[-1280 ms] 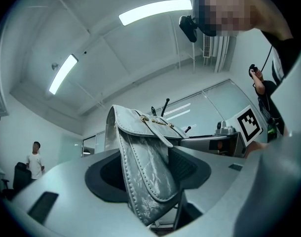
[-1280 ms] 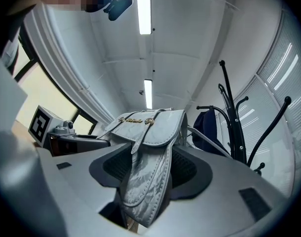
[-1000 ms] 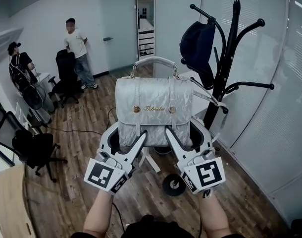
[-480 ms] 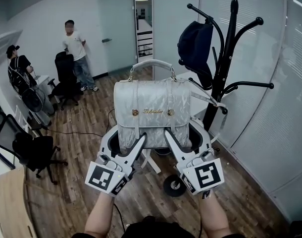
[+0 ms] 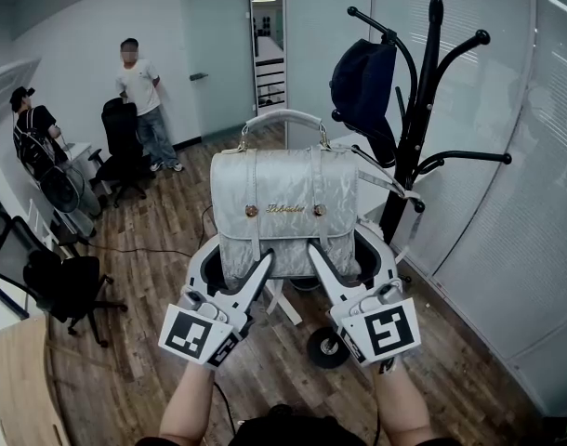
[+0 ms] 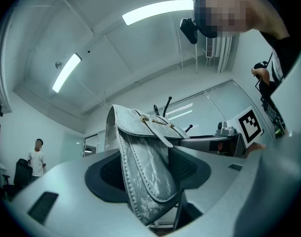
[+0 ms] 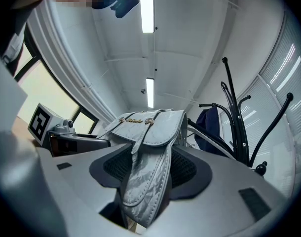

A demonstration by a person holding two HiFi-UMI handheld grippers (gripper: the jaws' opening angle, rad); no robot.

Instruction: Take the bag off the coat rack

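Silver-grey embossed leather covers the satchel handbag (image 5: 283, 207), which is held up in the air just in front of the coat rack (image 5: 425, 110). The left tongs (image 5: 235, 263) are clamped on its lower left corner and the right tongs (image 5: 349, 256) on its lower right corner. Both gripper views show the stitched side edge pinched between the pads. The top handle (image 5: 283, 116) stands free, on no hook.

The likeliest trouble is the thin shoulder strap (image 5: 381, 181). It trails from the bag's right side toward the rack's pole, and I cannot tell whether its far end is looped over a lower hook (image 5: 469, 159). If it is, pulling the bag away would drag on the rack, rock it, and could shake loose the navy cap (image 5: 362, 82) hanging above.

A 2nd risk lies in the grip. Both holds sit low on a tall bag, so it may flop forward or slide out of the pads and drop to the wood floor (image 5: 153, 249). Uneven movement of the 2 tongs would twist it.
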